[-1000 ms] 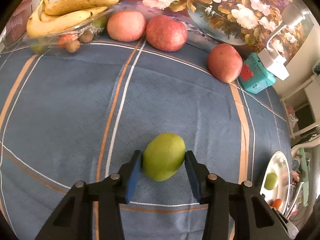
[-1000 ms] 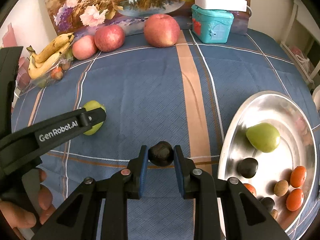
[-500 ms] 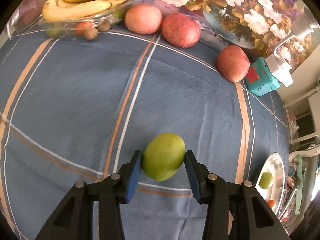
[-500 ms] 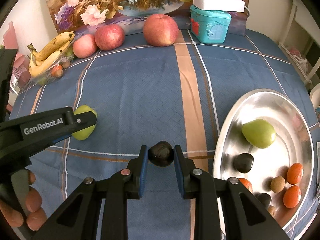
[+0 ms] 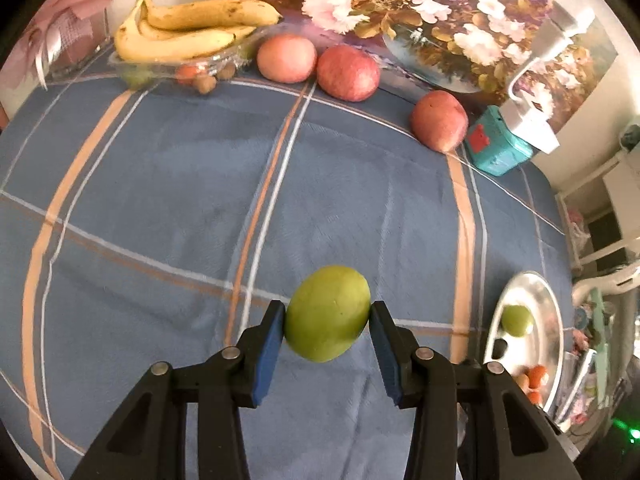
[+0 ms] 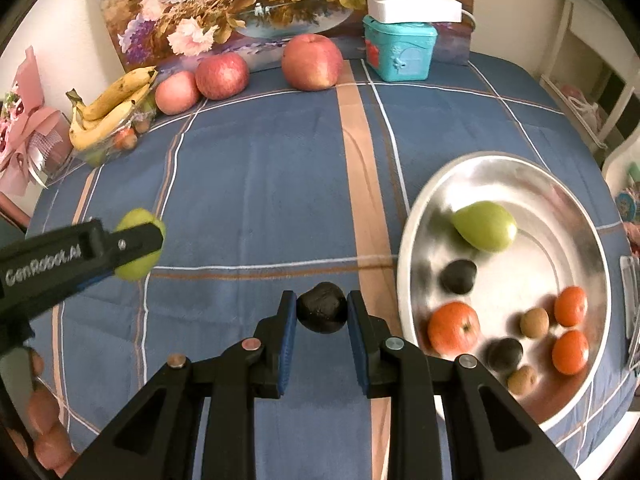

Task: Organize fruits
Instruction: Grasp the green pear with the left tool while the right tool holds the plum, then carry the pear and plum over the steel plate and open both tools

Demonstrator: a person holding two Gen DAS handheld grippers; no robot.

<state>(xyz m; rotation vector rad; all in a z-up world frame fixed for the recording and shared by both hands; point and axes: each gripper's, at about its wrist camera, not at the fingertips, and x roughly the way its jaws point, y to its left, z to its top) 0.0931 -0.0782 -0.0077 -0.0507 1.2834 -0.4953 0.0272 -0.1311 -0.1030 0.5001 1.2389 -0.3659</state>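
Bananas lie at the far left edge of the blue plaid tablecloth, heaped on a clear plastic tray with a few small fruits under them. Just right of them, along the back by the flower painting, sit three red apples in a loose row — the third one near a teal toy box with white chargers stacked on top.

Nearer the camera, the left gripper is clamped on a green mango, its blue pads pressed against the fruit's two sides; in the right wrist view the same mango shows at the left, above the cloth and partly behind the black finger. Toward the middle, the right gripper is closed narrowly around a dark avocado, held just left of the silver tray's rim.

That silver tray sits at the right edge of the table and holds a second green mango, two dark avocados, three orange tangerines and two small brown fruits — all loose, mostly apart from one another.
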